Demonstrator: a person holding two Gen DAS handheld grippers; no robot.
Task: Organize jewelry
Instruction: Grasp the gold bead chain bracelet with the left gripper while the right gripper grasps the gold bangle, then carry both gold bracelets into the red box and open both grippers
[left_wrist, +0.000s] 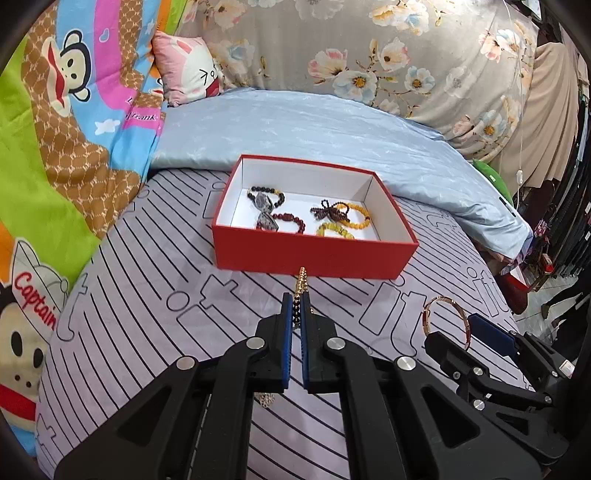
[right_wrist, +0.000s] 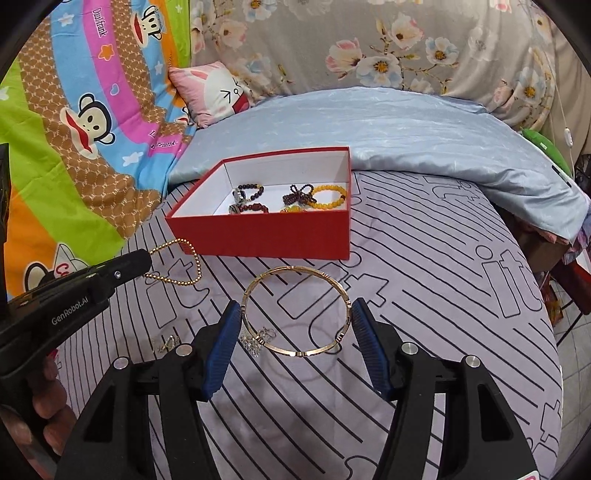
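Observation:
A red box (left_wrist: 314, 254) (right_wrist: 266, 232) with a white inside stands on the striped bed sheet. It holds several bead bracelets, dark red, black and yellow (left_wrist: 343, 218) (right_wrist: 328, 195). My left gripper (left_wrist: 296, 301) (right_wrist: 147, 258) is shut on a gold bead chain (left_wrist: 301, 280) (right_wrist: 184, 266), just in front of the box. My right gripper (right_wrist: 295, 314) (left_wrist: 476, 332) closes on a gold bangle (right_wrist: 295, 310) (left_wrist: 443, 317); both blue pads touch its rim. A small silver charm (right_wrist: 255, 339) lies under the bangle.
Another small silver piece (right_wrist: 166, 343) lies on the sheet at the left. A light blue quilt (left_wrist: 314, 125) lies behind the box. A cartoon monkey blanket (left_wrist: 55, 147) and a pink pillow (left_wrist: 188, 70) are at the left. The bed edge (right_wrist: 546, 332) is at the right.

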